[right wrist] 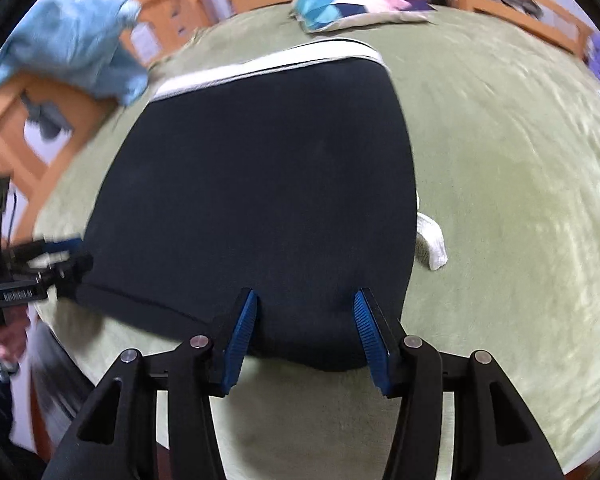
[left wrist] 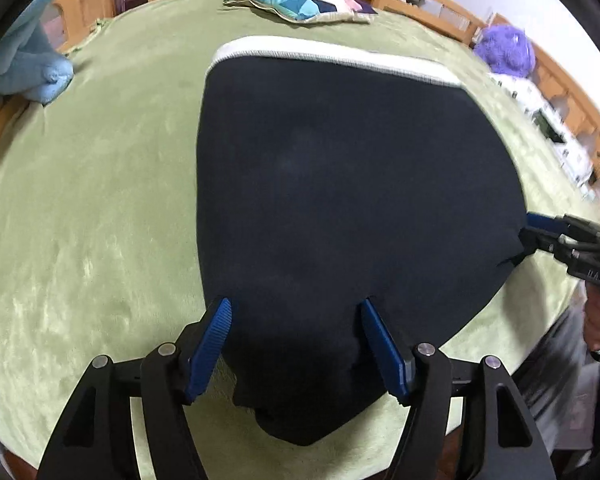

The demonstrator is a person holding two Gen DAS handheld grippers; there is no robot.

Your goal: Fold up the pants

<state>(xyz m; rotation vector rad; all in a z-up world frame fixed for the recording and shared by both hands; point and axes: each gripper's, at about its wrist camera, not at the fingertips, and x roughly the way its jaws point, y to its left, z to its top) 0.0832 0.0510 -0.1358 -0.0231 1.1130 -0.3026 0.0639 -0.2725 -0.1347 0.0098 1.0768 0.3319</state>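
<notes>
Dark navy pants (left wrist: 340, 180) (right wrist: 260, 180) lie folded on a green blanket (left wrist: 100, 200) (right wrist: 500, 200), their white waistband (left wrist: 332, 54) (right wrist: 268, 66) at the far end. My left gripper (left wrist: 296, 312) is open at the near left corner, where a bunched fold of dark cloth lies between its blue pads (left wrist: 214, 344). From the right wrist view the left gripper (right wrist: 74, 254) shows at the pants' left edge. My right gripper (right wrist: 305, 308) straddles the near right hem, jaws apart, with cloth between them. It reaches the pants' right corner in the left wrist view (left wrist: 530, 228).
A patterned pillow (left wrist: 300, 0) (right wrist: 352, 4) lies beyond the waistband. Light blue cloth (left wrist: 24, 56) (right wrist: 72, 48) hangs at the left over a wooden rail (left wrist: 420, 4). A purple fluffy thing (left wrist: 506, 50) sits far right. A small white cloth piece (right wrist: 430, 240) pokes out beside the pants.
</notes>
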